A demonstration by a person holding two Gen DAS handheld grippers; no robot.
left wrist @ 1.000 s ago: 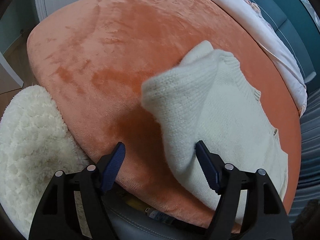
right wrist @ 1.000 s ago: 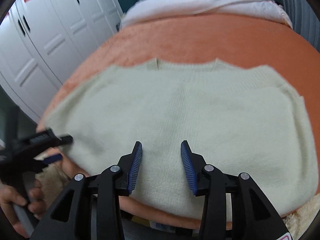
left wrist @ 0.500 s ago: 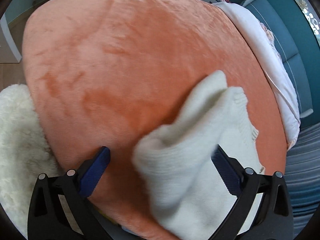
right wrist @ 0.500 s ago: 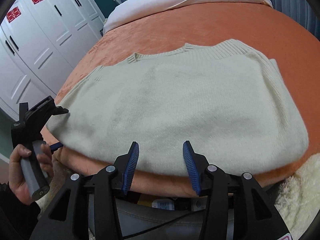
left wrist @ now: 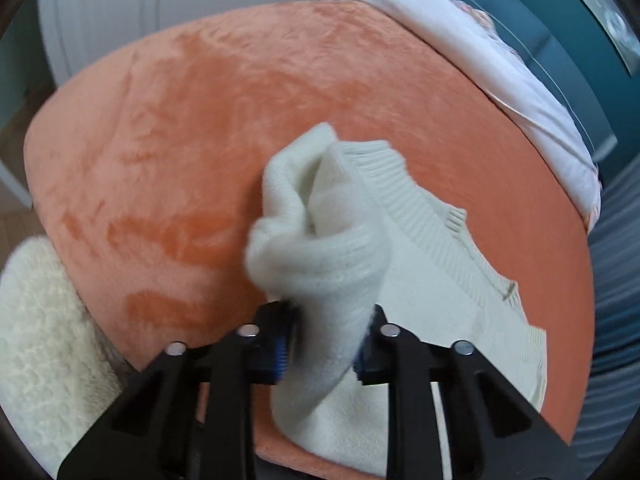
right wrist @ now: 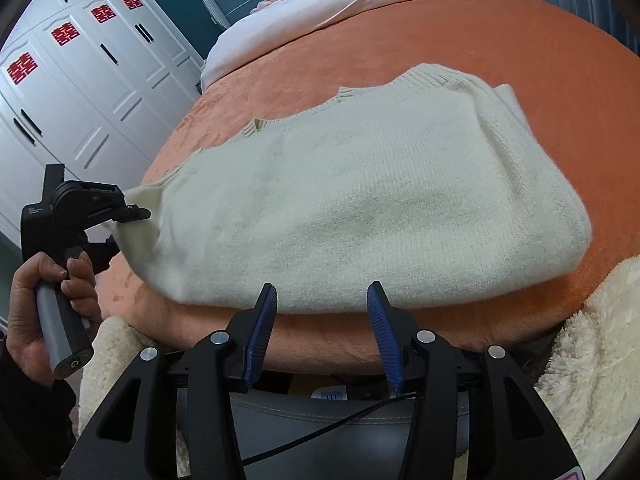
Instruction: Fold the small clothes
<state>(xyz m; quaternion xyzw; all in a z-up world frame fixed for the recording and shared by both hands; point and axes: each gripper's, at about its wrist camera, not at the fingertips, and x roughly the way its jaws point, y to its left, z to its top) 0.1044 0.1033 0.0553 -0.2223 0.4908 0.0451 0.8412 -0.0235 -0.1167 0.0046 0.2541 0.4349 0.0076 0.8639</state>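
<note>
A cream knitted sweater [right wrist: 360, 200] lies spread on an orange plush bed cover [right wrist: 540, 60]. My left gripper [left wrist: 326, 344] is shut on the sweater's left corner [left wrist: 320, 264], which bunches up between the blue pads. It shows in the right wrist view [right wrist: 124, 226] at the sweater's left end, held by a hand. My right gripper [right wrist: 322, 320] is open and empty, just in front of the sweater's near edge at the bed's front.
A white fluffy blanket [left wrist: 36, 352] hangs at the bed's near left and also shows at the right [right wrist: 592, 340]. White bedding [left wrist: 500, 64] is piled at the far side. White wardrobe doors [right wrist: 80, 92] stand to the left. A grey seat and cable [right wrist: 340, 412] lie below.
My left gripper has closed on the sweater's left corner and lifted it. My right gripper has drawn back toward the bed's front edge, staying open.
</note>
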